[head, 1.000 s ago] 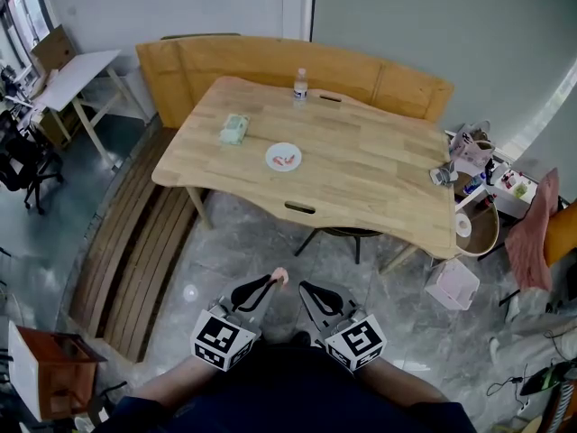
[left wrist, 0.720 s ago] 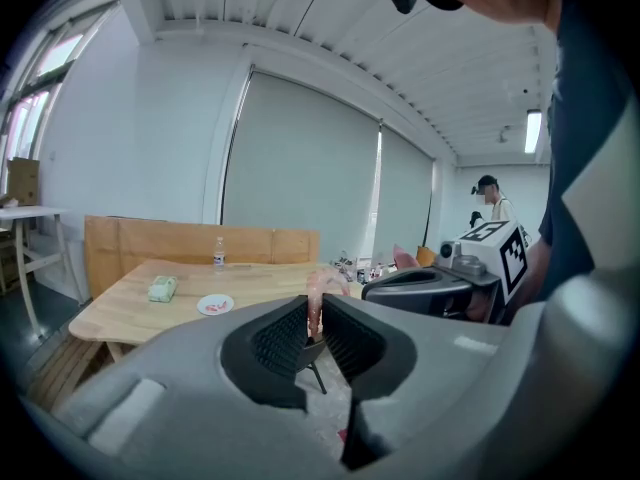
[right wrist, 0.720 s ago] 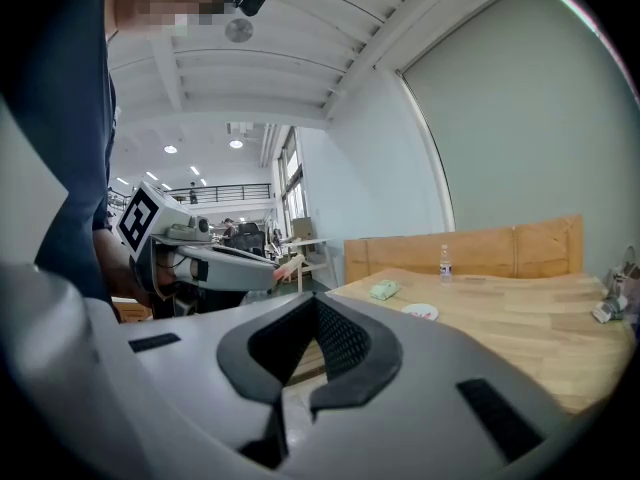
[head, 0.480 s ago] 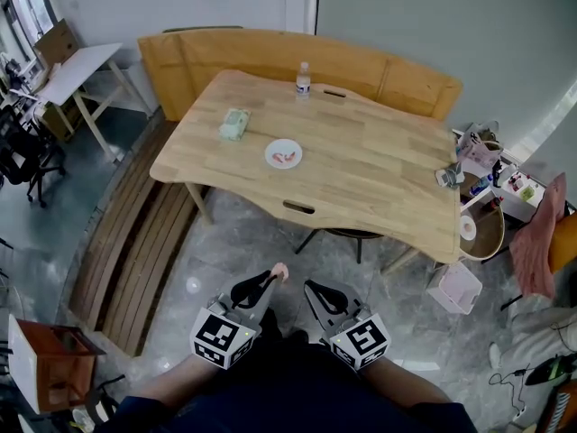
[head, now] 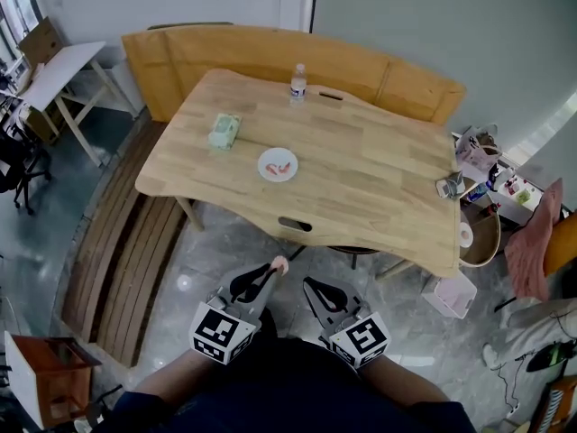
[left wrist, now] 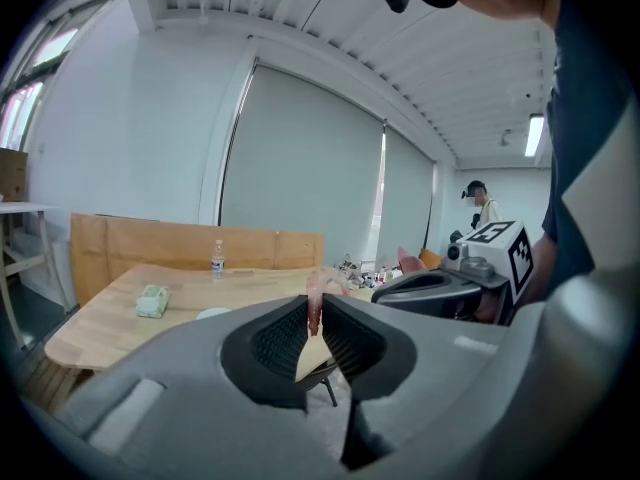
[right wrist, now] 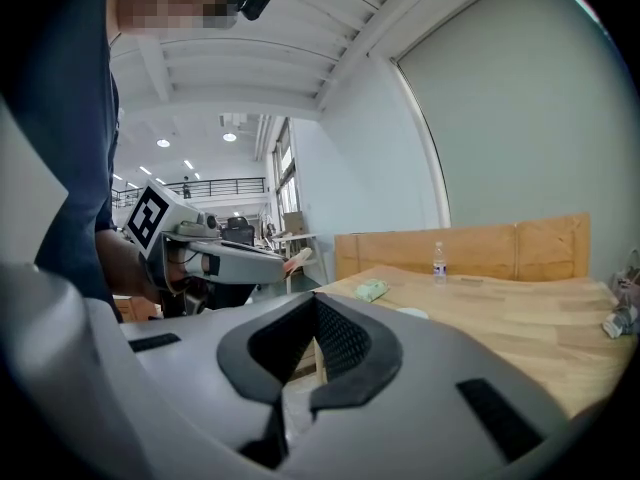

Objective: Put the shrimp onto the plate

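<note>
The table [head: 361,179] now sits a little more to the left and nearer in the head view, while both grippers stay low by the person's body. The left gripper [head: 274,270] is closed on a pink shrimp [head: 280,262] (held at the jaw tips), over the floor, well apart from the plate [head: 264,163] on the table. The right gripper [head: 308,285] has its jaws together, with nothing between them.

Pink shrimp [head: 280,264] pinched upright in left gripper [head: 274,271]; white plate [head: 267,169] on wooden table [head: 361,170], perhaps holding others.
</note>
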Demonstrator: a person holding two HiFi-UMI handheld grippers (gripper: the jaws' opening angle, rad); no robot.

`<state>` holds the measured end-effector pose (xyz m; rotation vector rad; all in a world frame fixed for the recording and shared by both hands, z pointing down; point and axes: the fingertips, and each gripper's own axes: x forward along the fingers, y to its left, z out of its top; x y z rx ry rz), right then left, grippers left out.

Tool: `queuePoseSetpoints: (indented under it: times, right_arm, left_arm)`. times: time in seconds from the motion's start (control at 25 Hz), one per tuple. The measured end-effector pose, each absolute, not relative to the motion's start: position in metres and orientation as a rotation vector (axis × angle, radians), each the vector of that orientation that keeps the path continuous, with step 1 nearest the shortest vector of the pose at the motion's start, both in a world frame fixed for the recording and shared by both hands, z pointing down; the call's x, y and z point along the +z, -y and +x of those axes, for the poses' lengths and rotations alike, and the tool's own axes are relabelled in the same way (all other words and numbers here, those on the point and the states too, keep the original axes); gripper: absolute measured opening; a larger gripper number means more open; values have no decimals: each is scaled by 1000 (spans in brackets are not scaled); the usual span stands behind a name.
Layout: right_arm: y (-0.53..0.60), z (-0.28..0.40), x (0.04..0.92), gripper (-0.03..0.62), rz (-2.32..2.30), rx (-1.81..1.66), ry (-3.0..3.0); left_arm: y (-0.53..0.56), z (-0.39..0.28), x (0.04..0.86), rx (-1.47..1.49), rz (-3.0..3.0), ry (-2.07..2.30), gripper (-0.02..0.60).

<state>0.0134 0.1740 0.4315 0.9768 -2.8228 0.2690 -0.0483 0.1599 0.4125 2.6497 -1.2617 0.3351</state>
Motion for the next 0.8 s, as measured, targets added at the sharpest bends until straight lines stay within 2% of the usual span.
queuePoseSetpoints:
  times: [0.44,0.8]
  right_arm:
    - [-72,-17,435,10,1097,339,2782]
    - [-16,-36,433,10,1220,346,2723]
  left_arm:
    - [-44,-79,418,372,2688,1150,49]
    - [11,-96,420,395,2744,1018,49]
